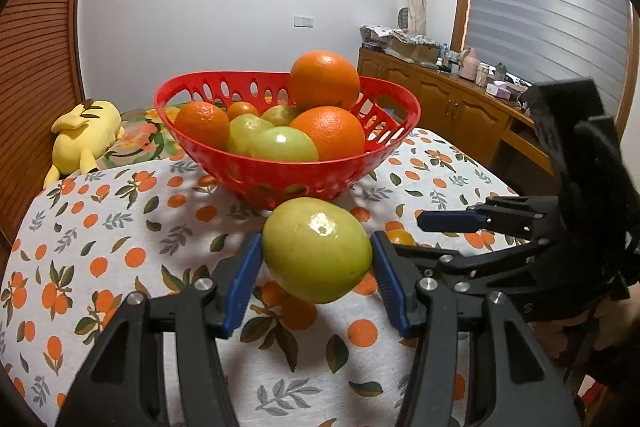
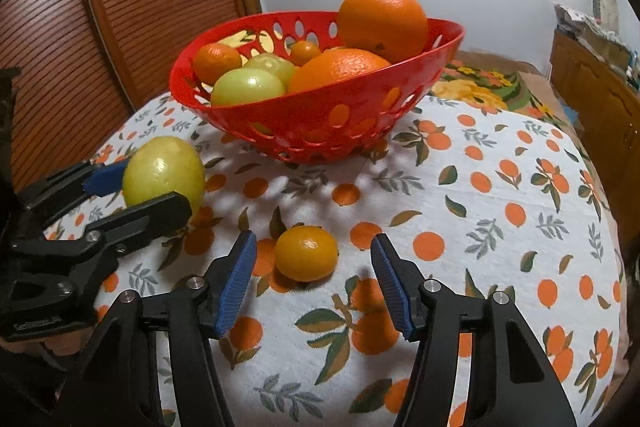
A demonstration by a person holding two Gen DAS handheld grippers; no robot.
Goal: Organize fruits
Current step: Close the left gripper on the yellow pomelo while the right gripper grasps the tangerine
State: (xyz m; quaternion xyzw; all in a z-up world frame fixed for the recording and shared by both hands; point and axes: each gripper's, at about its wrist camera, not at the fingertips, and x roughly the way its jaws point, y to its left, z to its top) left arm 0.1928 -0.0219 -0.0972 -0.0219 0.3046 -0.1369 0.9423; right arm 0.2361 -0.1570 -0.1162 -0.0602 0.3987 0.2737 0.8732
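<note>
A red perforated basket (image 1: 384, 143) (image 2: 360, 131) stands on the table with oranges and green fruits in it. My left gripper (image 1: 316, 269) is shut on a yellow-green fruit (image 1: 317, 249) and holds it just above the cloth in front of the basket; it also shows at the left of the right wrist view (image 2: 163, 175). My right gripper (image 2: 312, 277) is open, its blue pads either side of a small orange (image 2: 306, 253) lying on the cloth. In the left wrist view the right gripper (image 1: 404, 229) is at the right, by that small orange (image 1: 401, 237).
The table wears a white cloth with an orange print (image 2: 500, 227). A yellow plush toy (image 1: 84, 135) lies beyond the table's left edge. A wooden sideboard (image 1: 452, 107) with clutter stands at the back right, a slatted wooden door (image 2: 120, 7) at the left.
</note>
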